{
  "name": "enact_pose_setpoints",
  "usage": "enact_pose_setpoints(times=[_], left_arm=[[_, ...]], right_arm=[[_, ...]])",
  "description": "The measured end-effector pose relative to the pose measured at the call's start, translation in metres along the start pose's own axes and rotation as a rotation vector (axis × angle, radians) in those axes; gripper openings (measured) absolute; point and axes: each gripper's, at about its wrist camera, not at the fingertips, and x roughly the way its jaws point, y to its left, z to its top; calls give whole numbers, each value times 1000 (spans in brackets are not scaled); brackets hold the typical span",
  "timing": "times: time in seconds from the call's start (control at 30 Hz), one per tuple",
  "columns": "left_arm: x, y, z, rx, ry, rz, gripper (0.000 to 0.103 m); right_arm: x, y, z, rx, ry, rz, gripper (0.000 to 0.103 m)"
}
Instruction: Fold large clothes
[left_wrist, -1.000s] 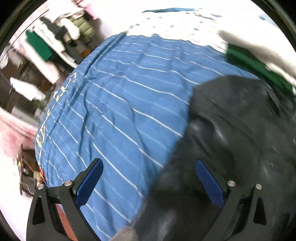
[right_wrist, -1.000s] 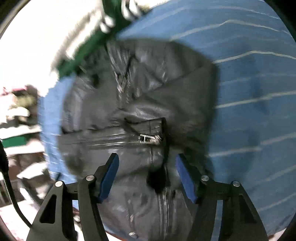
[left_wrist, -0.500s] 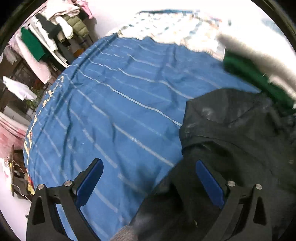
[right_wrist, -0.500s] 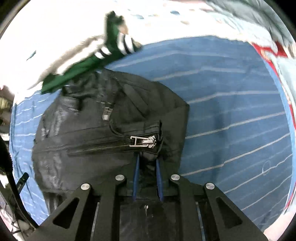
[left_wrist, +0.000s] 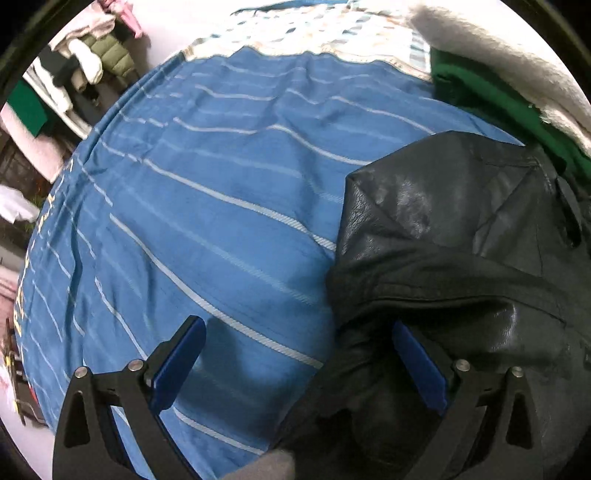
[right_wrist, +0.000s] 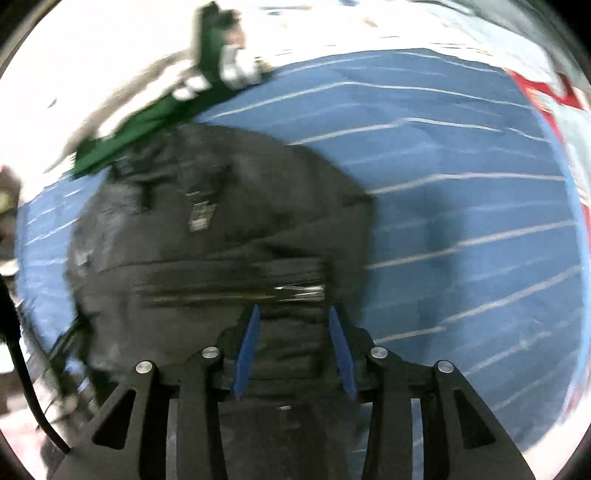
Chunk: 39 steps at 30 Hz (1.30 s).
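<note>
A black leather jacket (left_wrist: 461, 236) lies folded on a blue striped bedsheet (left_wrist: 221, 206). My left gripper (left_wrist: 299, 354) is open at the jacket's left edge, its right finger over the leather and its left finger over the sheet. In the right wrist view the jacket (right_wrist: 221, 229) is blurred, with a zipper pull near my fingers. My right gripper (right_wrist: 293, 325) is partly open with a fold of the jacket between its pads; the jaws have widened and whether they still pinch it is unclear.
A green garment (left_wrist: 491, 99) and a white fluffy one (left_wrist: 491, 55) lie beyond the jacket at the bed's far side. Clothes hang on a rack (left_wrist: 85, 62) at the far left. A red and white item (right_wrist: 554, 96) lies at the sheet's right edge.
My right gripper closed on a jacket fold half a second ago and has now widened again while moving. My left gripper stayed open as the view shifted toward the jacket's edge.
</note>
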Motion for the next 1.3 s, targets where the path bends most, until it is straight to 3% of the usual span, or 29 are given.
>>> enact_pose_setpoints(times=[0.1,0.17,0.23,0.33,0.4,0.43,0.47,0.63,0.77,0.9,1.03,1.1,1.17,1.3], left_arm=[[3,1,0,-45,2,-3,103],[4,4,-4,-95,-27,-31,103],[5,5,-6,-129,-20,-43,103],[-4,2,-3,-111,6,0,103],[-21,-3,-4,-99,-6,97,103],[-34,-7,-7,-89,-18,157,103],[-49,-13,-12,-75,-26,221,103],[-131,-59,-67,27,-50,511,103],[-176,-112,-137,98,14,610,103],[-199,-191,-215,209,106,609,103],[-209,-273,-275,300,186,488,103],[-206,-304,-291,330,205,450,103],[-186,-332,-306,386,217,458,103],[-139,-331,-302,373,242,520,103]], right_arm=[[34,10,-1,-35,91,62,42],[73,6,-1,-26,178,7,36],[87,5,3,-17,191,-24,29],[75,26,10,-102,219,-91,33],[60,27,9,-126,213,-64,45],[52,26,8,-137,210,-55,67],[38,22,6,-159,201,-39,78],[-9,-16,-10,-211,172,-11,78],[-39,-80,-22,-250,176,-23,78],[-53,-138,-34,-238,196,-35,78],[-52,-183,-38,-209,215,-62,78],[-52,-204,-35,-188,218,-74,78],[-52,-220,-29,-172,214,-82,78],[-43,-237,-15,-145,211,-58,78]])
